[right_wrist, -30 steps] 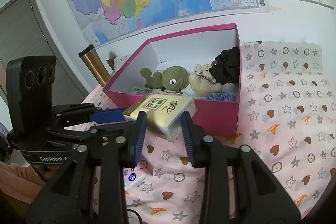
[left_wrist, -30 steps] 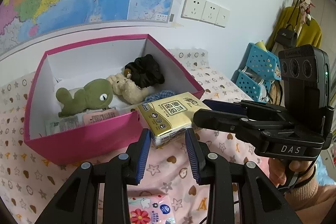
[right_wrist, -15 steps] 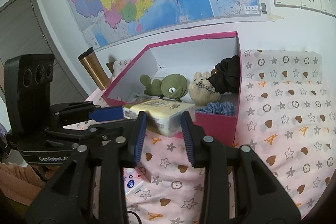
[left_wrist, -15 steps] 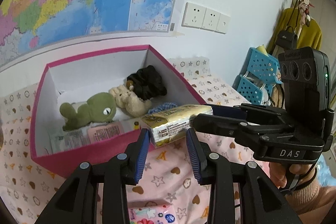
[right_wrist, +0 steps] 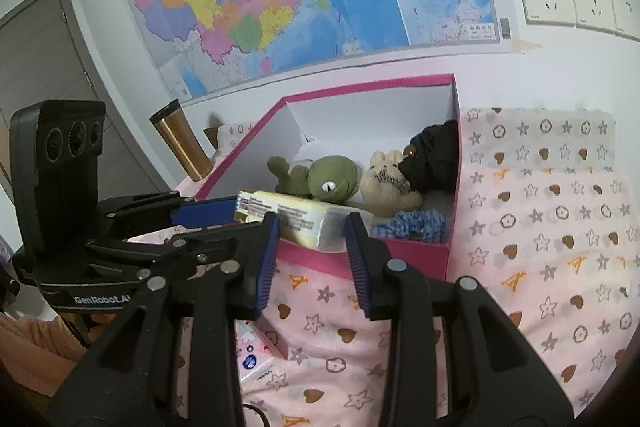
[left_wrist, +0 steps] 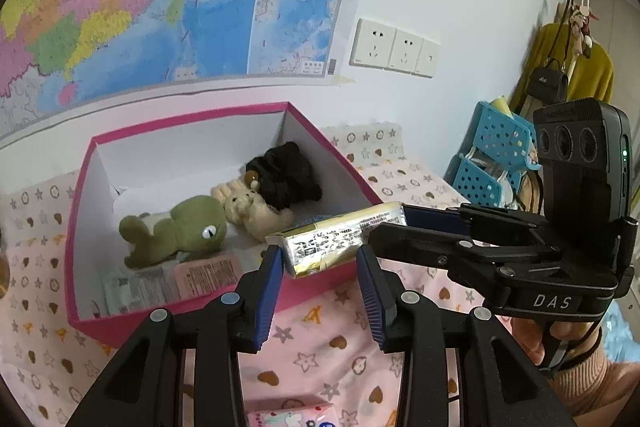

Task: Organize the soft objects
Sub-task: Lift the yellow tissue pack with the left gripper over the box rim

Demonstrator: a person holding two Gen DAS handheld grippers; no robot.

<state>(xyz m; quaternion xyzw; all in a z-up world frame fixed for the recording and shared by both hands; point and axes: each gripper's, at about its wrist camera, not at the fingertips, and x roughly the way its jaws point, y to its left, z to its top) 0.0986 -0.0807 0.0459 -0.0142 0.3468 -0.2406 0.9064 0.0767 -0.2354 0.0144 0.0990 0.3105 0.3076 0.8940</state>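
- Left gripper (left_wrist: 320, 263): clenched on the yellow tissue pack (left_wrist: 340, 239); blue pads sit against both sides of its near end.
- Right gripper (right_wrist: 310, 239): also clamped on the same pack, with its pads on either side of the other end. In the left wrist view its fingers reach in from the right and pinch the pack's far end.
- The tissue pack is held in the air between the two grippers, roughly level with a slight tilt. It sits over the front wall of the pink box (left_wrist: 188, 121), clear of the cloth.
- The box is open-topped with a white inside and stands on the pink star-and-heart cloth (left_wrist: 320, 339) close to the wall.
- Inside the box:
  - a green plush toy (left_wrist: 188, 227) lies on its side, mid-left
  - a beige plush bear (left_wrist: 252, 211) is just beside it, touching
  - a black fluffy item (left_wrist: 286, 175) sits behind the bear at the right wall
  - a blue checked scrunchie (right_wrist: 412, 225) is in the front right corner
  - a pink packet (left_wrist: 208, 273) lies flat at the front, under the green toy
- A small floral tissue packet (left_wrist: 292, 417) lies on the cloth below the left gripper, outside the box.
- A copper tumbler (right_wrist: 182, 143) stands upright beside the box's left end.
- A wall map (left_wrist: 160, 7) hangs above the box.
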